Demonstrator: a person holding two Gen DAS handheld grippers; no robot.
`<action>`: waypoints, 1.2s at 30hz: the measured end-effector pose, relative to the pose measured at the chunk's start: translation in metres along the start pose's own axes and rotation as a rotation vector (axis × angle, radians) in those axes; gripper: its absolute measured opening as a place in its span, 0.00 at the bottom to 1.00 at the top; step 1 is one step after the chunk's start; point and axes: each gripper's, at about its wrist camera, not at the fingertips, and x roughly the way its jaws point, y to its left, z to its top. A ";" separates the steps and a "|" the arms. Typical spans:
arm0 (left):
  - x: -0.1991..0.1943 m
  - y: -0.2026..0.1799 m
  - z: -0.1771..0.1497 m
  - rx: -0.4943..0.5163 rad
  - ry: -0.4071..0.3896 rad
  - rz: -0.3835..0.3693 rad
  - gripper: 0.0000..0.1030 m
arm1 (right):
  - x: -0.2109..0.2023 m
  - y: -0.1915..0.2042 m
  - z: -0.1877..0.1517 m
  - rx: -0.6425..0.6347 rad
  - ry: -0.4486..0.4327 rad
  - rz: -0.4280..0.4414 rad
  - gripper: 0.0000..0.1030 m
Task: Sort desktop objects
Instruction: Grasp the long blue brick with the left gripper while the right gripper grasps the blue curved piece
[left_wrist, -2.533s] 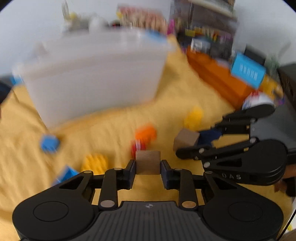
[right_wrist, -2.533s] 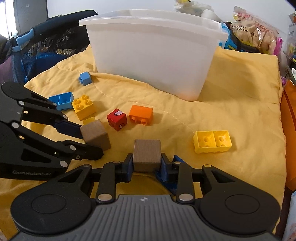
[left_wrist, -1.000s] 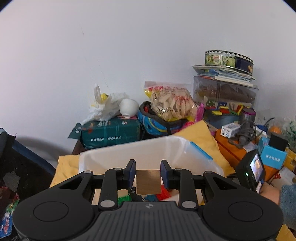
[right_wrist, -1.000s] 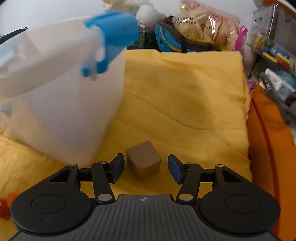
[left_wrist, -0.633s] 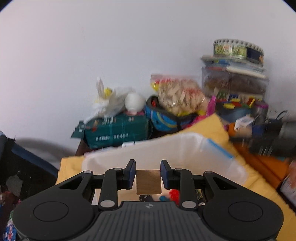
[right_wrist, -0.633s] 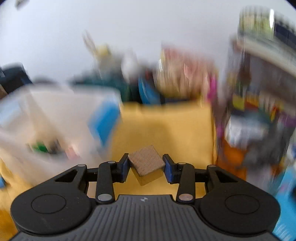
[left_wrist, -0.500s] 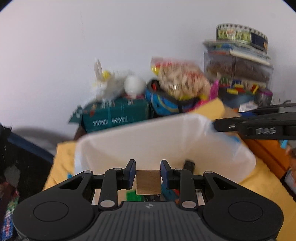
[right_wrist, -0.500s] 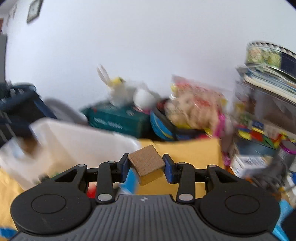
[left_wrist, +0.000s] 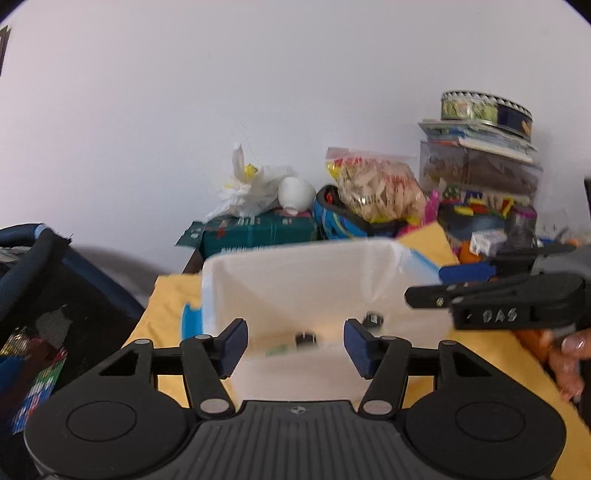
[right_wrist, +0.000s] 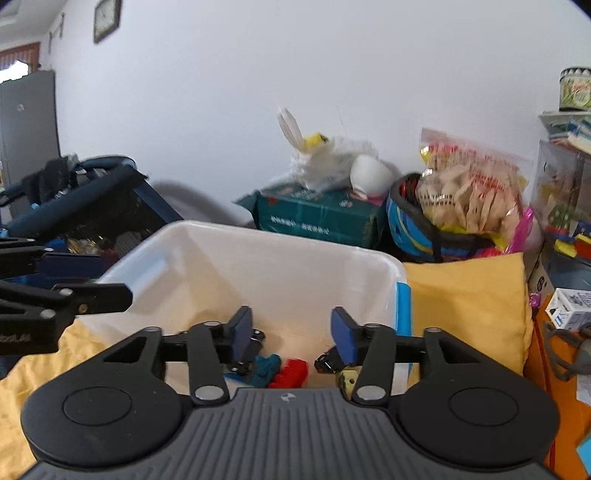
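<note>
Both over the white plastic bin, blue pads parting, nothing between them: left gripper spread wide and empty, right gripper likewise, jaws still opening. No wooden cube visible in either view (probably dropped among the toys below, hidden behind the gripper bodies). Inside the bin: a red piece, a teal piece, small black parts.

For a clean release: pads kept fully clear before pulling back, lift straight up so no finger clips the bin's rim, the two tools kept apart (right one sits just beside the left in the left view). Then back to the yellow blanket for whatever remains.

Legible writing: "DAS" on the right gripper's side; print on the green package too blurred to read.
</note>
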 end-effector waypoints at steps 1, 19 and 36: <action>-0.005 -0.002 -0.008 0.005 0.012 0.009 0.60 | -0.009 0.003 -0.003 -0.003 -0.008 0.005 0.55; -0.005 -0.036 -0.118 0.247 0.224 0.070 0.60 | -0.050 0.050 -0.132 -0.029 0.249 0.061 0.56; -0.006 -0.017 -0.114 -0.044 0.377 -0.260 0.28 | -0.070 0.047 -0.150 -0.040 0.259 0.000 0.59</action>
